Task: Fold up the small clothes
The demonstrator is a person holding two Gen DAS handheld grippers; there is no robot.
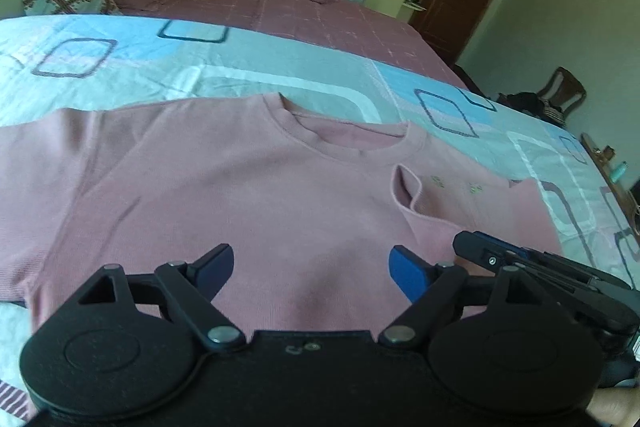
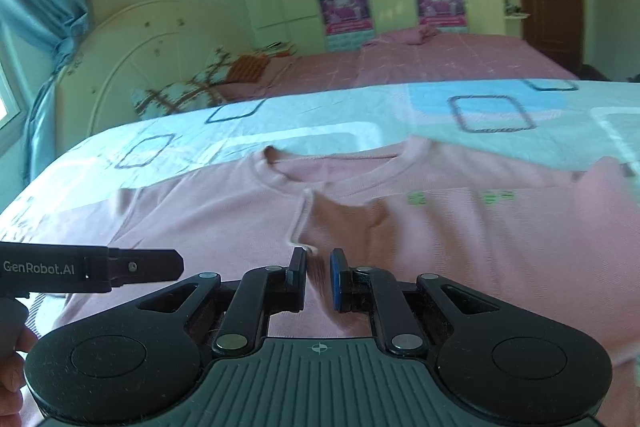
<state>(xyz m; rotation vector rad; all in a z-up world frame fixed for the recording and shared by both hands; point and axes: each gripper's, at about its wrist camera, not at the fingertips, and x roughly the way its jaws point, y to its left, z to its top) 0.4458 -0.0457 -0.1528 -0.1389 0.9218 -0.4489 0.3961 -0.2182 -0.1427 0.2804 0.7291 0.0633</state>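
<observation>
With the right gripper pinched on the folded sleeve edge of the pink shirt and the left gripper wide open and empty at its nine o'clock, the thin fabric risks slipping free, collapsing the fold.

Left claw: matte black housing with two round disc hubs, angled link arms pinned by silver rivets, and blue pads on the fingers. Right claw: same black linkage and rivets, a ribbed grey centre plate bearing a small crosshair mark, one blue pad visible. White "GenRobot.AI" lettering runs along the left claw's black side bar.
</observation>
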